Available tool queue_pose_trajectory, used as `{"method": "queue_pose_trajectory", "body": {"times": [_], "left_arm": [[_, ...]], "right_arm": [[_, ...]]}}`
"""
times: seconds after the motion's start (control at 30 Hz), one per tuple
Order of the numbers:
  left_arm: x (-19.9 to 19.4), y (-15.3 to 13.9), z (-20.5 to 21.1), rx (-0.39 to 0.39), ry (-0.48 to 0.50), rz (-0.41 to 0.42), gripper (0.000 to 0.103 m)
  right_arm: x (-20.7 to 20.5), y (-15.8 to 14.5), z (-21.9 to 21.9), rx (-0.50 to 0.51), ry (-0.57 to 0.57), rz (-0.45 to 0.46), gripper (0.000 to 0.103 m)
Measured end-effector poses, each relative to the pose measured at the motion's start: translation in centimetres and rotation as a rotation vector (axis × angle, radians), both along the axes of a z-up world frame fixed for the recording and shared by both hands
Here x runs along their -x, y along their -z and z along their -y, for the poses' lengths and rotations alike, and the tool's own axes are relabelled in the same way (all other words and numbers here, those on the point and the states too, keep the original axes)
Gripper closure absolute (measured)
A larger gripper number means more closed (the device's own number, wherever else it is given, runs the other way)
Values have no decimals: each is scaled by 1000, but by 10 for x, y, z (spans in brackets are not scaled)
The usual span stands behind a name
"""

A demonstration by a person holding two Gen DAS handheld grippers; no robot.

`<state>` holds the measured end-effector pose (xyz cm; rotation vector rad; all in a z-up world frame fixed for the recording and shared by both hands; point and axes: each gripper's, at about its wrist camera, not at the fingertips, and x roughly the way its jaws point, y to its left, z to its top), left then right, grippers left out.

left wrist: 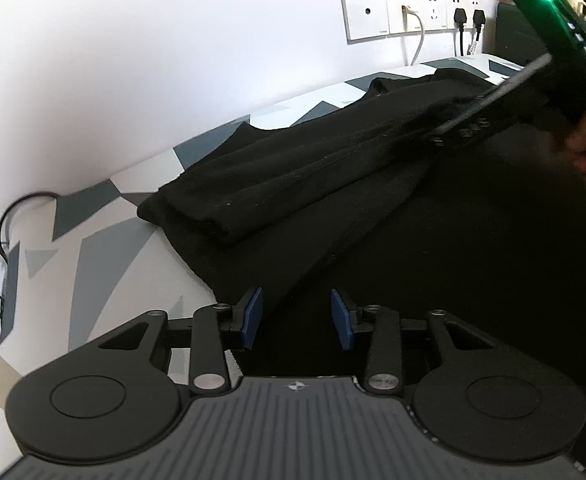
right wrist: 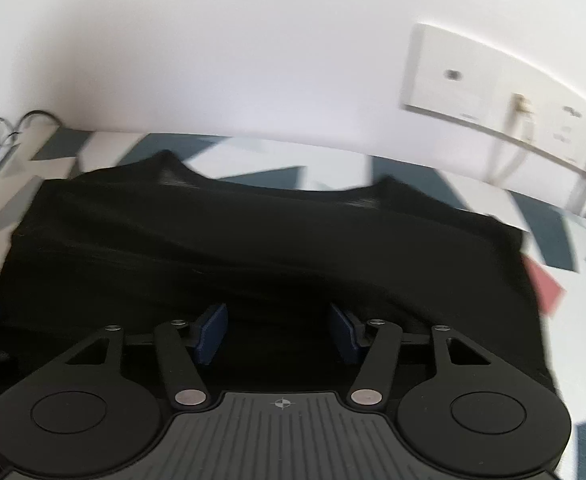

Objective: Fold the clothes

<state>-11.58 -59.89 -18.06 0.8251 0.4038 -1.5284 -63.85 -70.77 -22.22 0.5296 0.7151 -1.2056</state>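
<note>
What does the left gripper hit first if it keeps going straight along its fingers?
Most likely the black garment: the left gripper stands open, pointing down at dark fabric just ahead of its pads. Depth is unclear.

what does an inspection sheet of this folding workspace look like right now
surface: patterned table cover, grey, white and teal shapes
job's things: black garment lying spread on the cover, one side folded inward
clutter: nothing seen
grippers: left tongs open, garment edge below, not pinched; right tongs open over the garment
cables: white cable and black plugs at the wall sockets; dark cable loop at the far table corner
surroundings: white wall
</note>
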Motion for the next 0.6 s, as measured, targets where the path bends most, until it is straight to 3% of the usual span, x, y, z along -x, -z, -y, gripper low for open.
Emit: {"method": "queue_pose_trajectory", "body": {"times": [0.13,0.27,0.33,0.43,0.6], "left_arm": [[-3,1,0,7,-25,-22,62],[-6,0,1,6,-48,-23,62],[-7,-1,1,4,-54,-25,62],[-7,-1,1,4,-55,-23,62],[-4,-1,1,3,-61,-10,62]], "right_arm": [[27,2,-14,-71,62,64,44],[32,2,-33,-92,52,24,44],[35,-1,-38,-105,58,34,50],[37,-13,-40,-39,58,109,52],[33,-9,-9,-51,144,191,60]]}}
